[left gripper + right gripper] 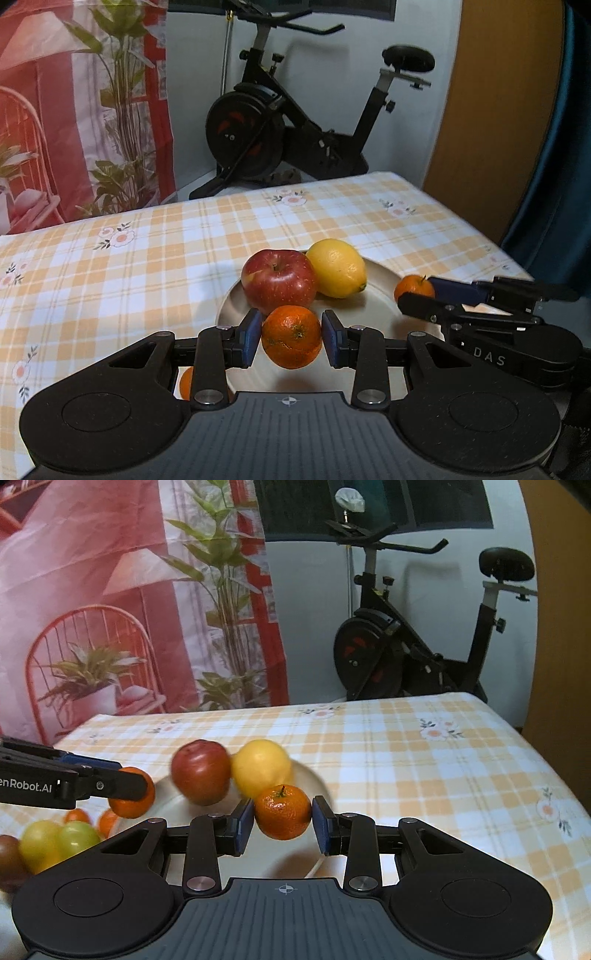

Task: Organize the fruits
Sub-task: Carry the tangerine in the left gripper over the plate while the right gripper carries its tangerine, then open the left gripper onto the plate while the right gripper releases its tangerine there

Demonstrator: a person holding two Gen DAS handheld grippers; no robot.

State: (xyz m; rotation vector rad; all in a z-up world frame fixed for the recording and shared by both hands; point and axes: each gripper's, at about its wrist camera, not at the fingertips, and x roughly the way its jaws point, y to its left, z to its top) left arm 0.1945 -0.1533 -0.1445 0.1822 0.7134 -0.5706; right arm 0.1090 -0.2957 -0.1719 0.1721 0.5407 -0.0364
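A red apple (279,280) and a yellow lemon (338,267) lie on a pale round plate (380,314). My left gripper (291,338) is shut on a mandarin (291,338) and holds it above the plate's near part. My right gripper (282,812) is shut on a second mandarin (282,812) over the plate's right rim (317,782). It shows at the right of the left wrist view (419,291). The apple (201,771) and lemon (260,768) sit just behind it. The left gripper with its mandarin (131,794) shows at the left of the right wrist view.
More fruit lies left of the plate: green-yellow fruits (55,840), a dark fruit (9,860) and small orange ones (77,816). The table has a checked floral cloth (147,266). An exercise bike (295,129) stands behind the table.
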